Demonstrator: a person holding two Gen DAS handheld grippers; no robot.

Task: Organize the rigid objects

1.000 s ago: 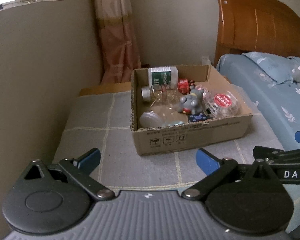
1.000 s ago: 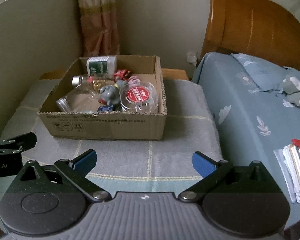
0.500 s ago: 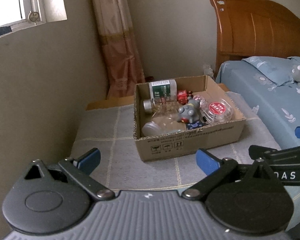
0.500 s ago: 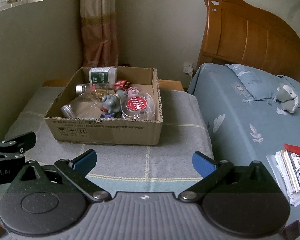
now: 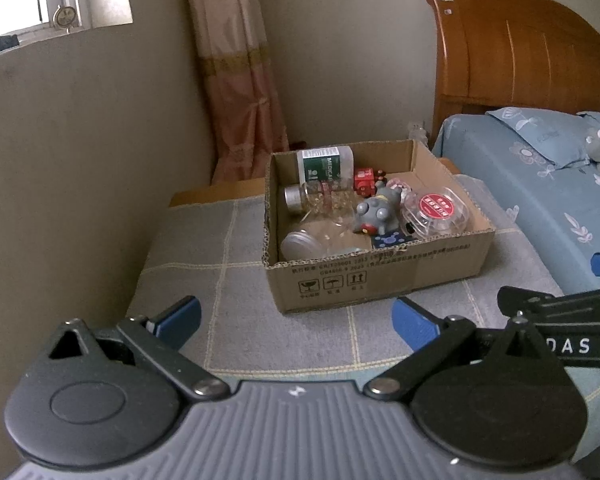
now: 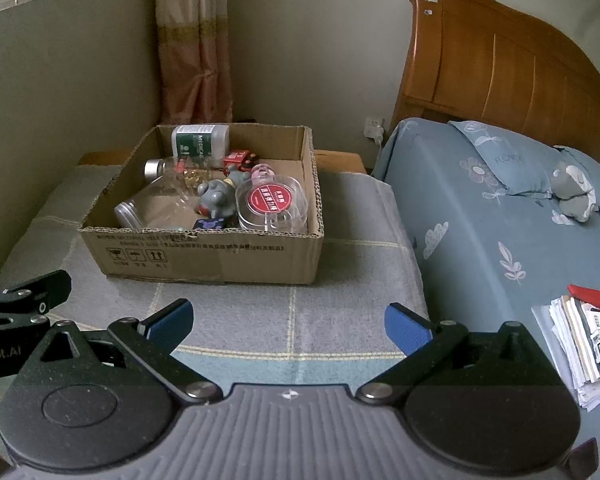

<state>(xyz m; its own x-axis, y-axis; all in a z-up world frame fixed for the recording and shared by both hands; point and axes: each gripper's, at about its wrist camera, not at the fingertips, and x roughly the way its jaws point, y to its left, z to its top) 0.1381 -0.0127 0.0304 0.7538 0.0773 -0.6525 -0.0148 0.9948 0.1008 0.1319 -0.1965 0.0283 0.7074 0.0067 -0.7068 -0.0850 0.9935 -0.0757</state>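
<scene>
We are holding both tongs, left (image 5: 296, 322) and right (image 6: 288, 324), wide and empty, well back from the cardboard box (image 6: 220, 254) on the tabletop (image 6: 340, 300); approaching over its near wall, we are aiming for one item.

Cardboard box (image 6: 220, 256) on the blanket (image 6: 300, 320), bed (image 6: 480, 216) to its right.
</scene>
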